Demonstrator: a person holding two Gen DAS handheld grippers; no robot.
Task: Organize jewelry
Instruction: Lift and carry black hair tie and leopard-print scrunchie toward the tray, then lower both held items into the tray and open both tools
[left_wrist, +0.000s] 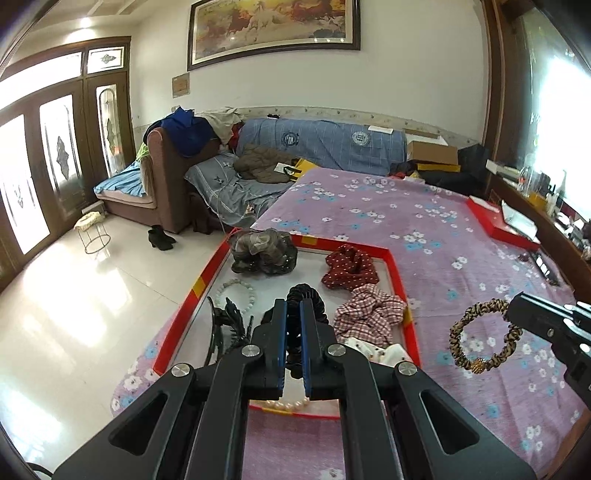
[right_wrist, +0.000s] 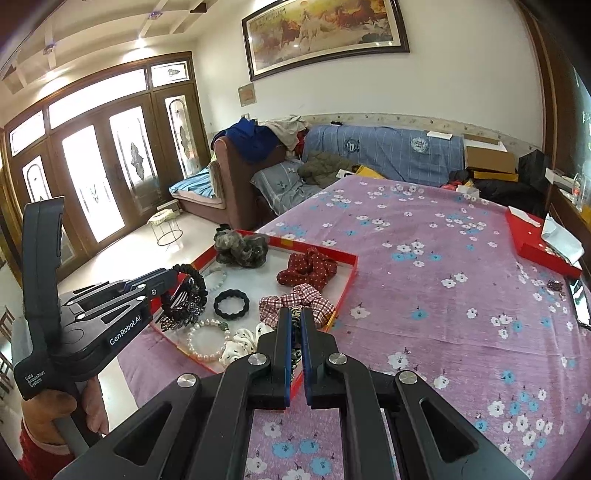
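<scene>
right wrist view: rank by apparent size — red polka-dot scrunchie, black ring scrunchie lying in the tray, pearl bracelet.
1. red polka-dot scrunchie, clearly largest.
2. pearl bracelet.
3. black ring scrunchie.
The bracelet lies nearer the camera, so its lead over the black ring is unsure.

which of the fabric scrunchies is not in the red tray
The leopard-print scrunchie, pinched in the right gripper over the purple floral cloth. The red dotted, red checked and grey ones lie in the red tray.
</scene>
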